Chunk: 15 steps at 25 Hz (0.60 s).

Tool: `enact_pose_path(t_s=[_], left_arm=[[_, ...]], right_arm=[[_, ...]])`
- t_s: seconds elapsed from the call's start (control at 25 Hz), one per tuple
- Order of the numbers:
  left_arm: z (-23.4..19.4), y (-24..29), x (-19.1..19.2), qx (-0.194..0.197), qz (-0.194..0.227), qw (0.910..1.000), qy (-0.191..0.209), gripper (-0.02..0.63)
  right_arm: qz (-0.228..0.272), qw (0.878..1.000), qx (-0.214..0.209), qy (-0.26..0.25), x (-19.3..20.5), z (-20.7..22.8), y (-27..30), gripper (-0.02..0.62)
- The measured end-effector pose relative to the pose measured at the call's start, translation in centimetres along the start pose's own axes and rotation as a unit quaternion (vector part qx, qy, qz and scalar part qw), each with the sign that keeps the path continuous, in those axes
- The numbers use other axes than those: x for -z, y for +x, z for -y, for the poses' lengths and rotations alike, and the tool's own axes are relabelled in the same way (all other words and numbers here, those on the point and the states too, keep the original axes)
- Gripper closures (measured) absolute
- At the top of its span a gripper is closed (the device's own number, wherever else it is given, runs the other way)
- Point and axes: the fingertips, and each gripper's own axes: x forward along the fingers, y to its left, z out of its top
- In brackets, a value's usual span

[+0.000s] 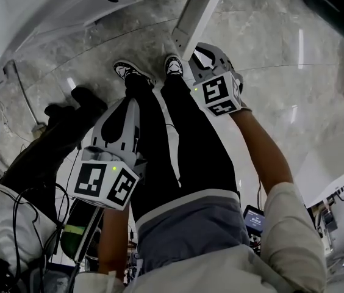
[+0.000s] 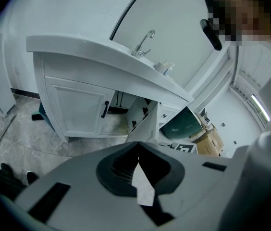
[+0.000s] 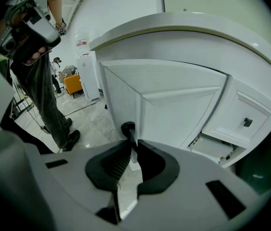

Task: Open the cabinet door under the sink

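- My left gripper (image 2: 137, 147) hangs out in front of the sink cabinet (image 2: 43, 88). Its jaws are together at the tips with nothing between them, and it touches no part of the cabinet.
- A tap (image 2: 144, 42) stands on the cabinet's white top.
- The left-hand door (image 2: 75, 107) lies flat against the cabinet front. Its black bar pull (image 2: 105, 109) stands upright near the inner edge.
- Just right of that, the cabinet door (image 3: 174, 100) stands open, angled out from the cabinet front. The dark space inside the cabinet shows behind it in the left gripper view.
- My right gripper (image 3: 130, 141) is at the free edge of that open door, its jaws clamped on the black door handle (image 3: 127, 129).
- From the head view, my two shoes (image 1: 173, 65) stand on the grey stone floor (image 1: 282, 47) in front of the cabinet, the right one close beside the open door's edge.
- On the cabinet's right side sits a small drawer (image 3: 239, 110) with a black knob (image 3: 247, 122), pushed in.
- Another person (image 3: 44, 95) in dark trousers stands on the floor, well apart from the cabinet.
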Motion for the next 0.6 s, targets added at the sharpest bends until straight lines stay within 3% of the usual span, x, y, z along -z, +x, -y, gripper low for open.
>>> enact_pose_path(t_s=[0.6], left_arm=[[0.5, 1.4, -0.3, 0.016, -0.010, 0.9998, 0.009, 0.607]], right_arm=[[-0.019, 0.998, 0.051, 0.037, 3.7, 2.7, -3.1, 0.546]])
